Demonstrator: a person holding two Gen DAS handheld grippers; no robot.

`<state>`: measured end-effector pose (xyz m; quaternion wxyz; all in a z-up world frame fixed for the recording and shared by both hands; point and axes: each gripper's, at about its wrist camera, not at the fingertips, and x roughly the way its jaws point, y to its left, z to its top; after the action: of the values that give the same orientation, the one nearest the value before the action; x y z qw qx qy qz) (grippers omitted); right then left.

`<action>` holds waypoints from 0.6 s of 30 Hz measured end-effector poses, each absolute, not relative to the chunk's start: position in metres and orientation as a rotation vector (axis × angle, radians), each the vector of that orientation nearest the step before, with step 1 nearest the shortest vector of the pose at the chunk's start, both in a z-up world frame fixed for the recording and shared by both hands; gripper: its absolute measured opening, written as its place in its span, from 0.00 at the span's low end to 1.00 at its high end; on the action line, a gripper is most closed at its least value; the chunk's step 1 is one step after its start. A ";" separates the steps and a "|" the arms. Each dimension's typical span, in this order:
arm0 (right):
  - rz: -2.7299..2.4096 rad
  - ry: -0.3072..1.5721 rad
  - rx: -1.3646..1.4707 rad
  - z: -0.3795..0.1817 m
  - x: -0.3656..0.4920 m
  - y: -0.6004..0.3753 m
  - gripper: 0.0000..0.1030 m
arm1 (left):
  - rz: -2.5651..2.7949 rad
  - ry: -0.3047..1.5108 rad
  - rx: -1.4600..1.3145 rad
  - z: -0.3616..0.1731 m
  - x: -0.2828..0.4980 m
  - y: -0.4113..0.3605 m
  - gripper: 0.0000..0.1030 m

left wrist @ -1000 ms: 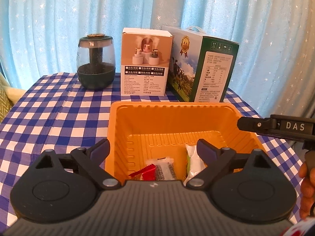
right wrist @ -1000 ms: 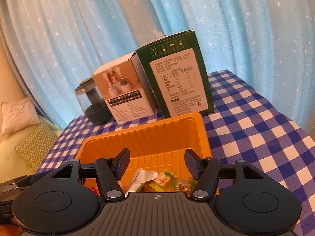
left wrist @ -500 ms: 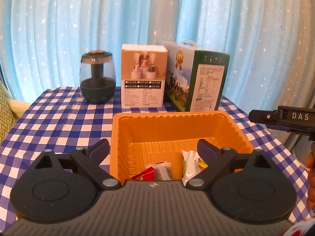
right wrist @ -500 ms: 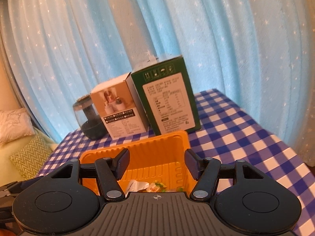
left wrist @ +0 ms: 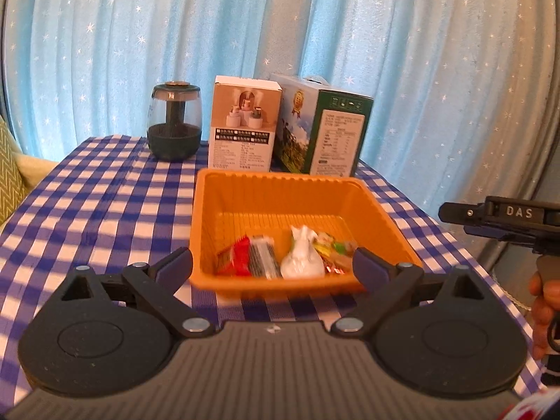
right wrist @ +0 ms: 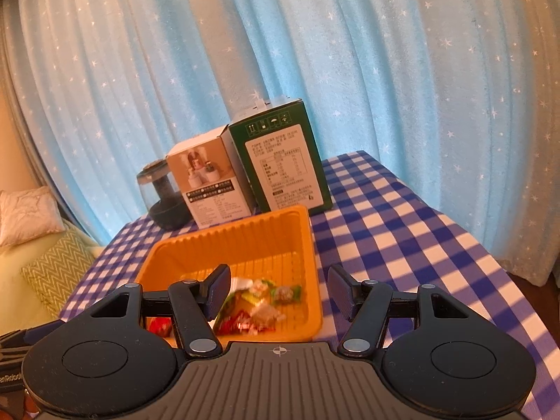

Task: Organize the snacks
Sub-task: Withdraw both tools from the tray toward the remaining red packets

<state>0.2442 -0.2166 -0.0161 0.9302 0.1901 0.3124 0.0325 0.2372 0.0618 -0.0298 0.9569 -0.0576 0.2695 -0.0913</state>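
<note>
Several wrapped snacks [left wrist: 280, 255] are gathered at the near end of an orange tray [left wrist: 210, 210] on a blue checked tablecloth [left wrist: 87, 192]. Nothing is held by the left gripper [left wrist: 272, 266] or the right gripper [right wrist: 279, 292]; the jaws of both are spread apart with empty space between them, short of the tray. Behind the tray, a dark jar [left wrist: 174, 120], a white box [left wrist: 245, 127] and a green box [left wrist: 322, 129] are lined up before a curtain [left wrist: 280, 35].
</note>
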 end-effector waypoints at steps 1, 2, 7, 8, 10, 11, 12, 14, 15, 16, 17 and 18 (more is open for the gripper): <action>0.071 0.641 0.383 -0.015 0.239 -0.215 0.60 | -0.188 0.546 -0.116 -0.030 0.229 0.061 0.94; 0.075 0.642 0.374 -0.014 0.233 -0.213 0.60 | -0.193 0.545 -0.113 -0.031 0.220 0.060 0.94; 0.090 0.656 0.333 -0.015 0.201 -0.206 0.60 | -0.224 0.573 -0.084 -0.043 0.180 0.052 0.94; 0.093 0.664 0.329 -0.017 0.194 -0.206 0.60 | -0.229 0.579 -0.075 -0.046 0.174 0.051 0.94; 0.096 0.685 0.326 -0.022 0.182 -0.205 0.60 | -0.237 0.594 -0.065 -0.054 0.162 0.050 0.94; 0.098 0.696 0.325 -0.025 0.176 -0.205 0.60 | -0.241 0.602 -0.062 -0.057 0.156 0.049 0.94; 0.097 0.707 0.323 -0.028 0.170 -0.205 0.60 | -0.243 0.611 -0.060 -0.060 0.152 0.049 0.94; 0.092 0.729 0.323 -0.033 0.161 -0.206 0.60 | -0.248 0.625 -0.062 -0.065 0.145 0.048 0.94; 0.089 0.738 0.325 -0.035 0.157 -0.207 0.60 | -0.249 0.629 -0.067 -0.066 0.142 0.048 0.94; 0.087 0.746 0.325 -0.038 0.153 -0.208 0.60 | -0.251 0.631 -0.072 -0.067 0.140 0.048 0.94; 0.083 0.756 0.323 -0.041 0.148 -0.209 0.60 | -0.252 0.632 -0.074 -0.068 0.138 0.048 0.94; 0.076 0.768 0.322 -0.044 0.144 -0.210 0.60 | -0.252 0.634 -0.073 -0.069 0.137 0.047 0.94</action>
<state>0.1438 -0.2096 -0.0437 0.9139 0.1565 0.3728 0.0371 0.1365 0.0470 -0.0687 0.9416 -0.0360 0.3110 -0.1235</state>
